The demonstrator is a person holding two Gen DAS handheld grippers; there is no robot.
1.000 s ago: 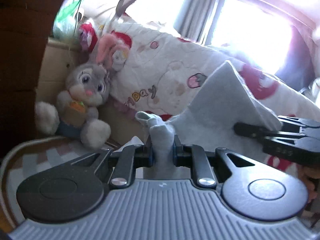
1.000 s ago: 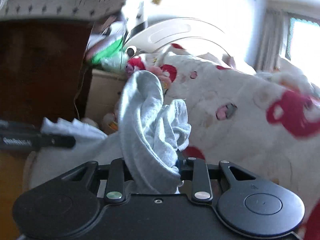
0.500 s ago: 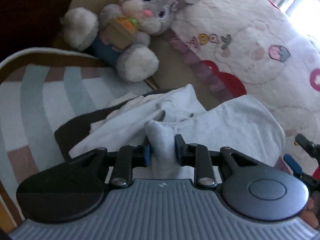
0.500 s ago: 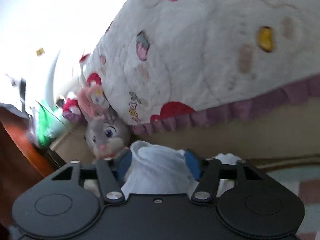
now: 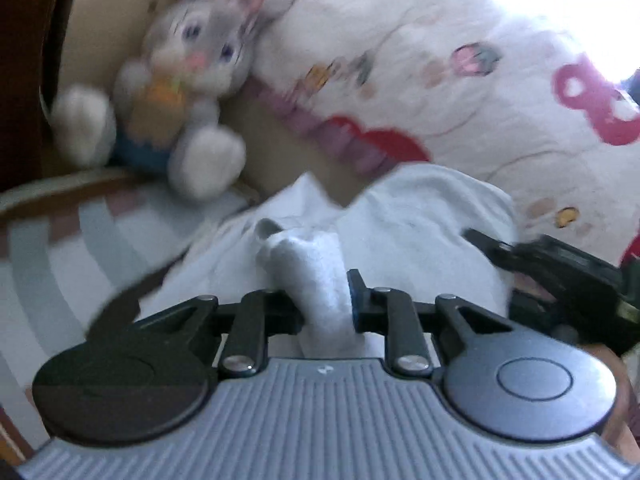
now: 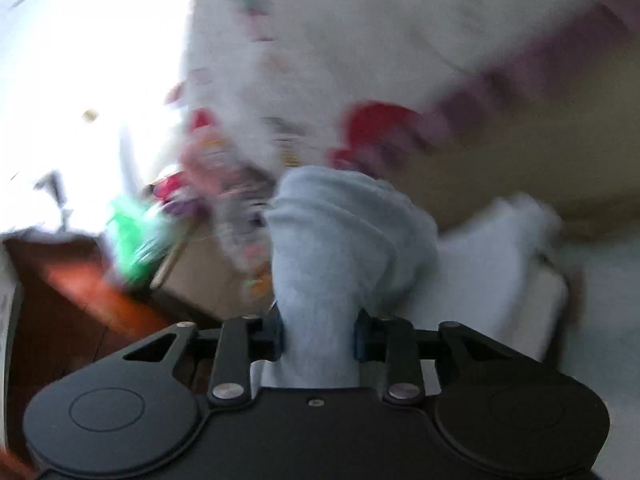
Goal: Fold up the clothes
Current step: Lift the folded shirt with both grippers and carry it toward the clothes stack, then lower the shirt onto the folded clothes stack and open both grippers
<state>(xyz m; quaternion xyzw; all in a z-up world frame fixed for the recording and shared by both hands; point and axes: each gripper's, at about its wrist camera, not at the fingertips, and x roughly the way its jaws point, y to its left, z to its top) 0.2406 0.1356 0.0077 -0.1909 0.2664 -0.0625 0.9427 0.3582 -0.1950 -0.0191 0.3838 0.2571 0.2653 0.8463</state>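
Observation:
A light grey garment (image 5: 420,220) lies bunched low over a striped rug, in front of the bed. My left gripper (image 5: 322,292) has a rolled fold of it between its pads, and its jaws are closing on the cloth. In the left wrist view the other gripper's black fingers (image 5: 500,248) reach in from the right onto the same cloth. My right gripper (image 6: 319,332) pinches a thick wad of the garment (image 6: 352,232) while its jaws close. Both views are motion-blurred.
A grey plush rabbit (image 5: 188,92) sits against the bed base at upper left. A white quilt (image 5: 440,80) with red prints hangs over the bed. The striped rug (image 5: 60,248) covers the floor on the left. Dark wooden furniture (image 6: 60,300) and a green bag (image 6: 136,228) stand left.
Both grippers came down with the garment, from held up in the air to low over the rug. The right gripper rolled, and its jaws widened and then narrowed on the cloth.

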